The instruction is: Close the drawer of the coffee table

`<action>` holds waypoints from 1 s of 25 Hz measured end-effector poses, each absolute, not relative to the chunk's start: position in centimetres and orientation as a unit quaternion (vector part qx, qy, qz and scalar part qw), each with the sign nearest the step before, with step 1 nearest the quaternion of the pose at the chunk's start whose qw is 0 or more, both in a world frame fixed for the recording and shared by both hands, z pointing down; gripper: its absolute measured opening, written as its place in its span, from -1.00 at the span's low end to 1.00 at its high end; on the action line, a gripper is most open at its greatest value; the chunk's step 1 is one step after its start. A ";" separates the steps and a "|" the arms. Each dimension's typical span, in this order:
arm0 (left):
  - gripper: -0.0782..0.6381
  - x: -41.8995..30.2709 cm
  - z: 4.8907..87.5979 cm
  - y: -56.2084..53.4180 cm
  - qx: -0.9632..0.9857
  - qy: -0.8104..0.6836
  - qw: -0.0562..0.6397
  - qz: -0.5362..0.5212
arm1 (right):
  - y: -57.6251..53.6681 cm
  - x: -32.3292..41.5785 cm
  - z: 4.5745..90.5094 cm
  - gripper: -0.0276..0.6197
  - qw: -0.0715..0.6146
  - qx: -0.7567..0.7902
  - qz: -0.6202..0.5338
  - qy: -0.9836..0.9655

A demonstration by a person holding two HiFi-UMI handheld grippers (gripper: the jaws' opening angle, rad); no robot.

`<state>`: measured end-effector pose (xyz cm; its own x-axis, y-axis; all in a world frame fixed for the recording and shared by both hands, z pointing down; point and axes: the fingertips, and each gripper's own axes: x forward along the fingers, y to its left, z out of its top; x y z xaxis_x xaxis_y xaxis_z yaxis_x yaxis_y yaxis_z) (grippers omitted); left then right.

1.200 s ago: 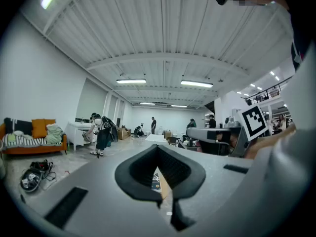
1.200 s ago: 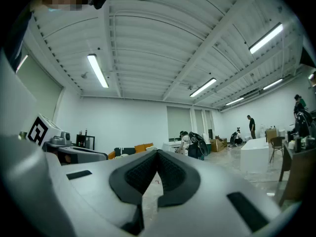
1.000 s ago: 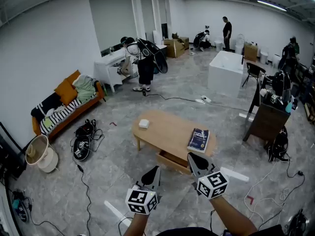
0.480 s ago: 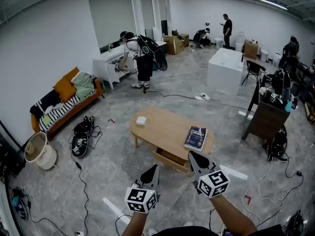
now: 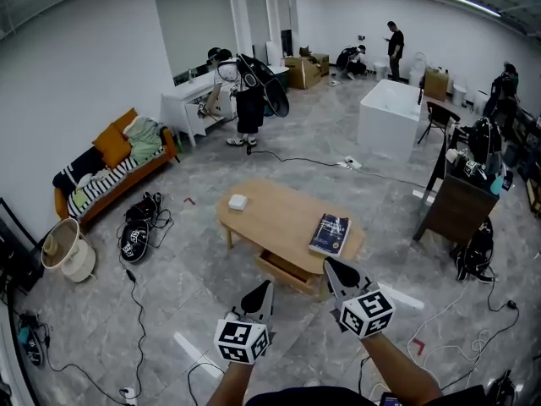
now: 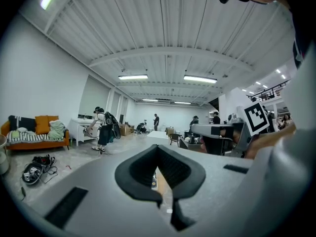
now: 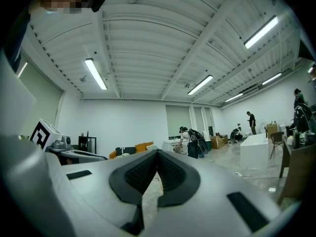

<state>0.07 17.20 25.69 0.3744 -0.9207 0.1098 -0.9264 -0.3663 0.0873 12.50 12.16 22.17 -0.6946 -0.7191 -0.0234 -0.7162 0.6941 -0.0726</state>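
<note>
Grey stone-look floor [image 5: 173,290] all round. Mid-frame sits the pale wooden oval coffee counter [image 5: 275,216], long axis running L-R w/ a slant. Its shallow wooden drawer [image 5: 286,271] is out of the near long side, open toward me, front face parallel to that side. Both tools are held low over the floor, short of the drawer, not touching it. Right tool [image 5: 336,275] is clenched, nothing btwn the jaws, and its tip is nr the drawer's right end. Left tool [image 5: 264,294] is also clenched and empty, sitting further back and to the drawer's left. So I'd say the right is nearer, and the shove needs to go straight away from me, square to the drawer front. On top are a dark blue paperback book [image 5: 330,233] and a small white box [image 5: 237,201], both clear of the drawer.
</note>
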 end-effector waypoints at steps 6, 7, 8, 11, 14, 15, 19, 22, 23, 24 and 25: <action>-0.78 1.4 26.5 17.2 0.823 -0.563 0.072 0.033 | 11.5 13.7 22.6 -0.88 0.027 -0.383 -0.037 0.923; -0.78 1.5 26.5 17.1 0.822 -0.564 0.071 0.034 | 11.4 13.8 22.7 -0.88 0.027 -0.382 -0.037 0.923; -0.78 1.6 26.5 17.0 0.822 -0.564 0.071 0.036 | 11.2 13.8 22.8 -0.88 0.028 -0.381 -0.038 0.923; -0.78 1.8 26.6 16.4 0.820 -0.566 0.070 0.042 | 10.9 14.0 23.1 -0.88 0.030 -0.379 -0.044 0.924; -0.78 2.0 26.4 15.6 0.820 -0.567 0.068 0.043 | 10.3 14.3 23.3 -0.88 0.029 -0.378 -0.046 0.924; -0.78 2.1 26.3 15.4 0.820 -0.567 0.068 0.043 | 10.0 14.4 23.2 -0.88 0.029 -0.379 -0.046 0.924; -0.78 2.2 26.2 14.5 0.820 -0.567 0.068 0.043 | 9.1 14.6 23.0 -0.88 0.031 -0.379 -0.046 0.924; -0.78 2.2 26.2 13.8 0.820 -0.566 0.068 0.044 | 8.5 14.5 22.8 -0.88 0.034 -0.379 -0.046 0.923; -0.78 2.3 26.2 13.6 0.820 -0.566 0.068 0.044 | 8.4 14.5 22.8 -0.88 0.035 -0.380 -0.046 0.923; -0.78 2.3 26.1 13.3 0.820 -0.566 0.067 0.043 | 8.1 14.6 22.8 -0.88 0.035 -0.380 -0.046 0.923; -0.78 2.3 26.1 13.1 0.820 -0.566 0.066 0.042 | 7.9 14.6 22.8 -0.88 0.036 -0.380 -0.046 0.923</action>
<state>2.35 13.06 26.10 0.3550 -0.9236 0.1448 -0.9349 -0.3497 0.0610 14.63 7.87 22.77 -0.7083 -0.7053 -0.0309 -0.6987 0.7066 -0.1119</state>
